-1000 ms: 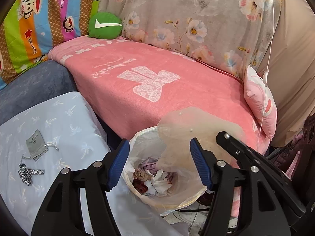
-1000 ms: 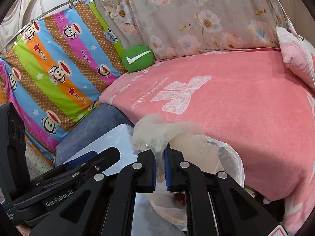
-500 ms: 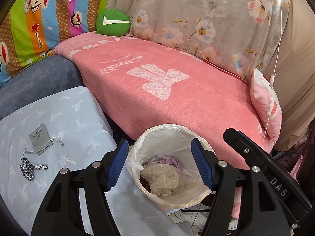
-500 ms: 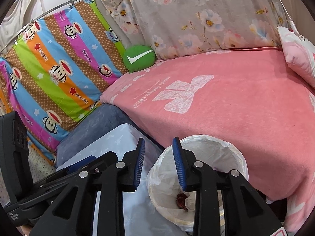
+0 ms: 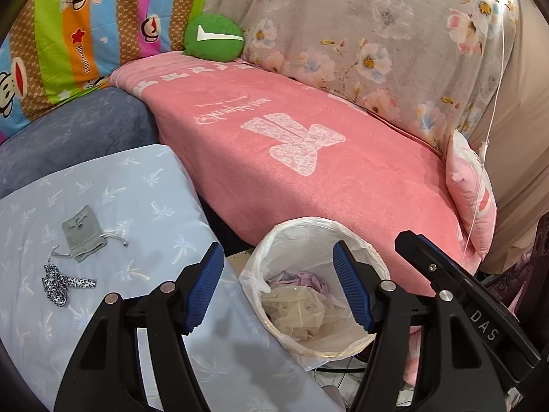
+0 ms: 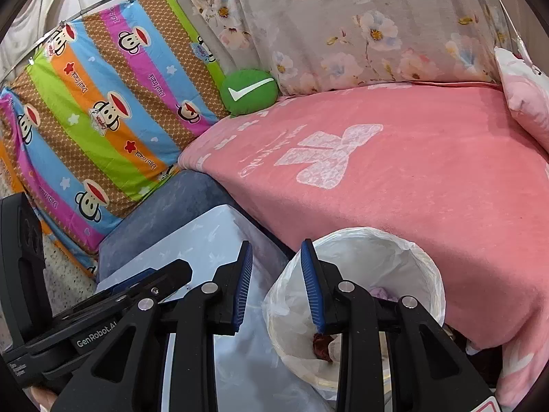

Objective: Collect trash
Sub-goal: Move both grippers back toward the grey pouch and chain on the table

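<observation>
Left wrist view: left tool (image 5: 278, 290) hung with fingers wide apart, gripping nothing, over the near rim of the trash bin (image 5: 346, 230). Crumpled translucent plastic bag (image 5: 302, 312), a second ago dangling above the bin mouth from the other tool, now lay inside the liner on top of purple-white scraps (image 5: 302, 279). Landed fully inside, nothing draped over the rim. Grey drawstring pouch (image 5: 82, 233) and leopard-print strip (image 5: 63, 285) sat untouched on the pale blue cover (image 5: 144, 206) to the left, well apart from the bin. Cannot tell whether those count as trash.

Right wrist view: right tool (image 6: 276, 288) was clamped on the bag a second ago, then released; fingers now stood apart, moderate gap, nothing between them. Sat just left of the bin (image 6: 422, 250), right finger overlapping its near-left rim. Bag itself hidden here behind the finger; only white liner and a dark red scrap (image 6: 322, 343) seen at the bottom. Pink blanket (image 6: 411, 178) on the sofa behind: no loose litter seen on it.

Judgement: drop done, this item collected. Both tools free for the next pick, likely leftwards on the blue cover if anything there qualifies.
</observation>
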A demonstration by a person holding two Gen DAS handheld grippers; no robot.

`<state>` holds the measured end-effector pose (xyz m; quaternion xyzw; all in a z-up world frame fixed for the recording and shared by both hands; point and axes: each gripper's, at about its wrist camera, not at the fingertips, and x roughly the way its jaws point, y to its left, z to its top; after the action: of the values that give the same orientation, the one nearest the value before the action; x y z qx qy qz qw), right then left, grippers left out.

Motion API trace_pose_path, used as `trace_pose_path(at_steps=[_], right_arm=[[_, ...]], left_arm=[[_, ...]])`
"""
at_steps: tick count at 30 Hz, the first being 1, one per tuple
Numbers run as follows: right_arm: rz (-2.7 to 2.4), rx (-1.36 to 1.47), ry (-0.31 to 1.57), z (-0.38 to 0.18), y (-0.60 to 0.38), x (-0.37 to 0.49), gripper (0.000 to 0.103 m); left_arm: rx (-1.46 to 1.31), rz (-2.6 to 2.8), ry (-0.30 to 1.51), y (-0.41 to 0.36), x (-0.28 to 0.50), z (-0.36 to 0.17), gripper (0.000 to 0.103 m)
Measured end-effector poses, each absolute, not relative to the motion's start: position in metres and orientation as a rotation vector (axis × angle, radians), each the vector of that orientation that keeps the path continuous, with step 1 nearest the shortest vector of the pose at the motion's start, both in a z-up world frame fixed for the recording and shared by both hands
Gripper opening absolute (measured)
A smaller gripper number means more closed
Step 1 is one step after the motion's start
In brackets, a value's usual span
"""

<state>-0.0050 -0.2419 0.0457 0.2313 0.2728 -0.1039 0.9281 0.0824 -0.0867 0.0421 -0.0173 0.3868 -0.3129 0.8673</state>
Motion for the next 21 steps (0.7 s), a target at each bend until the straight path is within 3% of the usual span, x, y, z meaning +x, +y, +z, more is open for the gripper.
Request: trace_pose_path(at_steps=[21], right_arm=[[-0.090, 0.378, 0.648, 0.032, -0.155, 0.045, 0.030]], left_arm=[[-0.159, -0.498, 0.849, 0.003, 0.116, 0.018, 0.063]])
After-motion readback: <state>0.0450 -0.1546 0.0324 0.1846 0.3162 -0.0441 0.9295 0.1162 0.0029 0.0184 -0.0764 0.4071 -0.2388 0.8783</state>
